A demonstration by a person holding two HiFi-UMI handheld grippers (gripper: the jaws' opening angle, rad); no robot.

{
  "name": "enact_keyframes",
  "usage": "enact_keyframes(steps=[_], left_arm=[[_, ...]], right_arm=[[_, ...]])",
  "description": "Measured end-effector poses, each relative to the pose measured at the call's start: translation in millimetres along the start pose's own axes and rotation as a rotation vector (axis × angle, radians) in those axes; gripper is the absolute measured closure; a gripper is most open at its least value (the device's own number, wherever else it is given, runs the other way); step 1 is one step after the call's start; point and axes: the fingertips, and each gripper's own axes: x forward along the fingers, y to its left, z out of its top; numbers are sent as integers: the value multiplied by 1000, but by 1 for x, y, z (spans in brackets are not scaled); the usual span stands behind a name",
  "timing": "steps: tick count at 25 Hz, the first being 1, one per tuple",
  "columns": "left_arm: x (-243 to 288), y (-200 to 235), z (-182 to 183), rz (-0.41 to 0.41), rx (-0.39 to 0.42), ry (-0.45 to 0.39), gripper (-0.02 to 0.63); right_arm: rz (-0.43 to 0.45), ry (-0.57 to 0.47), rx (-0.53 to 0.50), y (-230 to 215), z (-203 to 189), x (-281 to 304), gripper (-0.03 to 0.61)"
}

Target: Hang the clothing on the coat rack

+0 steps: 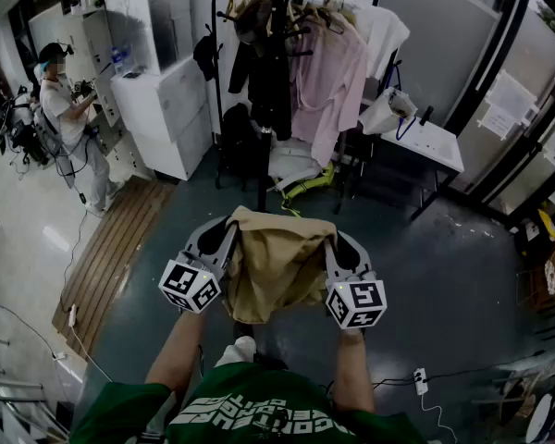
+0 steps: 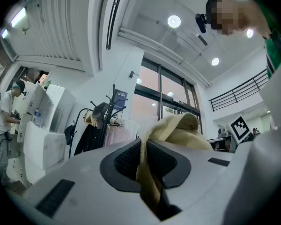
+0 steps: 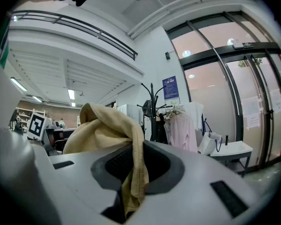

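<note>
Head view: tan garment [image 1: 277, 262] bunched at lower centre between left gripper [image 1: 224, 236] and right gripper [image 1: 334, 240], well apart from the coat rack [image 1: 276, 81] at upper centre, whose hooks look crowded with hung clothes [image 1: 338, 72]; risk is no free hook, or neighbours knocked off. Left gripper view: jaws pinched narrow on a thin fold of the cloth, which may slip out under the garment's weight. Right gripper view: jaws likewise clamped on a hanging edge; with no collar or loop exposed, the bundle may slide off a hook.
</note>
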Motion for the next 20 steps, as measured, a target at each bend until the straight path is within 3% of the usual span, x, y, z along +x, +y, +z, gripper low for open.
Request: enact_keyframes(steps=[20], left_arm=[[86, 67, 18, -70, 9, -41, 577]], right_arm=[[-52, -55, -2, -36, 30, 92, 520]])
